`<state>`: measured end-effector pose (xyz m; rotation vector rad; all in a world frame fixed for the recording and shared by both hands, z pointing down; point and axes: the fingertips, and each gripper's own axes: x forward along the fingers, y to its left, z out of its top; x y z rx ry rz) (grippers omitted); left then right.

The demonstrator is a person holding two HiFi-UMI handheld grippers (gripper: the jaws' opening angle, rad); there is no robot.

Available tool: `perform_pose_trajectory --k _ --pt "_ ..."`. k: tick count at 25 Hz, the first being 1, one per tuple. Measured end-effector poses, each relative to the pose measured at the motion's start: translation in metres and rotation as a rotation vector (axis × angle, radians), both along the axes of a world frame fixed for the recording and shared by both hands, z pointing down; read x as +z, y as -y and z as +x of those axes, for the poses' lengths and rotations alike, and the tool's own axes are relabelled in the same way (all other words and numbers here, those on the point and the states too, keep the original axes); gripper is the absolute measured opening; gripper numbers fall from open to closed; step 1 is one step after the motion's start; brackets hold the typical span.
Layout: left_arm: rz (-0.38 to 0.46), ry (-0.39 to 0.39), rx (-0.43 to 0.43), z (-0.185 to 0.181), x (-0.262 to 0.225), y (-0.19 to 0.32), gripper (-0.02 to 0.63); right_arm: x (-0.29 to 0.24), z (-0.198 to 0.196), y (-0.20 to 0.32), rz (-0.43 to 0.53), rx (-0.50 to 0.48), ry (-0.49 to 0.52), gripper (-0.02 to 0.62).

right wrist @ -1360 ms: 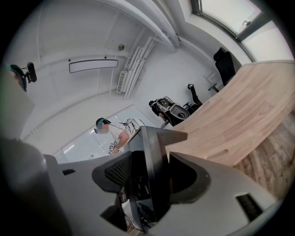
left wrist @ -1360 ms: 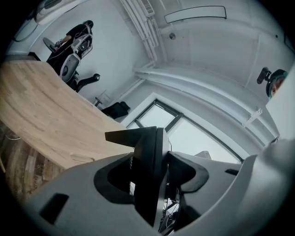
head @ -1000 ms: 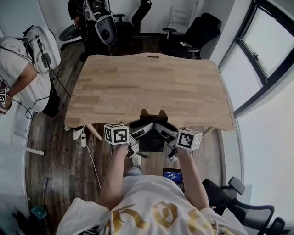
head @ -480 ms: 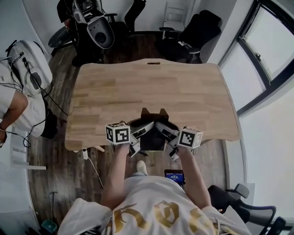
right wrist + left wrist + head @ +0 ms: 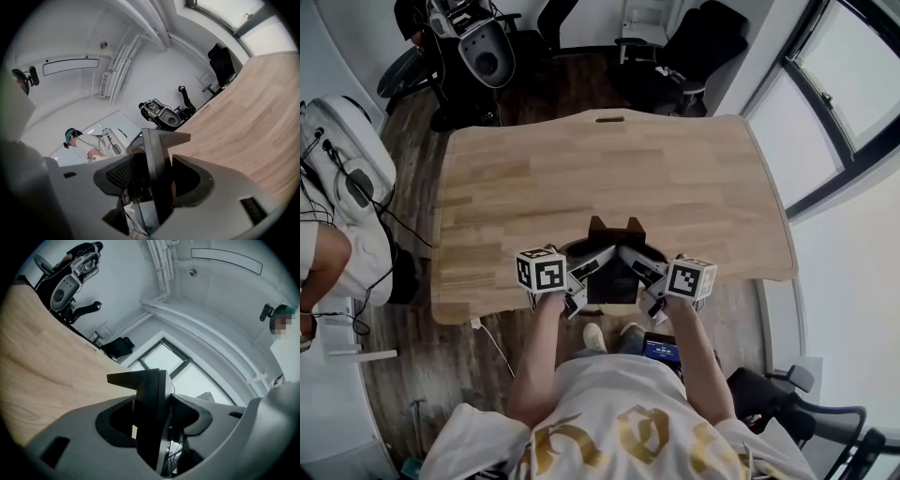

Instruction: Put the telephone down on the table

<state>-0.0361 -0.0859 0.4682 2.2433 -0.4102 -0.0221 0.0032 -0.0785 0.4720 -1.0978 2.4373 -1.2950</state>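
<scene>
So the black angular plastic telephone [image 5: 612, 274] is pinched between both grippers at once. The left gripper [image 5: 589, 277] has it from one side and the right gripper [image 5: 641, 281] from the other, with the jaws meeting in a V around it. In the left gripper view the dark slab of it stands upright right between the two grey jaws. Both pads are pressed against its faces, so that one's clamped on it, jaws fairly wide because the thing is thick. Same deal in the right gripper view: the slab sits between the ribbed pad and the smooth one, with both closed onto it. From the head view the telephone sits just ahead of the two marker cubes, over the near edge of the light wooden table [image 5: 581, 169]. I honestly can't tell if its bottom is touching the wood or not. The tabletop stretches away in front of both grippers. Behind the grippers, toward the person, there's a small dark device with a lit blue screen [image 5: 658, 349] down by the right forearm, over the dark wood-plank floor [image 5: 412, 375]. Far beyond the table, ahead of the grippers, are some black office chairs [image 5: 694, 56] and a white-and-black machine on a stand [image 5: 483, 47]. Off past the left gripper is another person in a white shirt [image 5: 328, 253], and off past the right gripper a big dark-framed window [image 5: 844, 103].
</scene>
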Motion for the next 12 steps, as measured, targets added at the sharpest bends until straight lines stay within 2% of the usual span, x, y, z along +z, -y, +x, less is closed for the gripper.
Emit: perform_pose_trajectory --k 12 --pt "0.004 0.007 -0.011 0.003 -0.001 0.044 0.215 0.001 0.003 0.046 0.002 -0.029 -0.001 0.23"
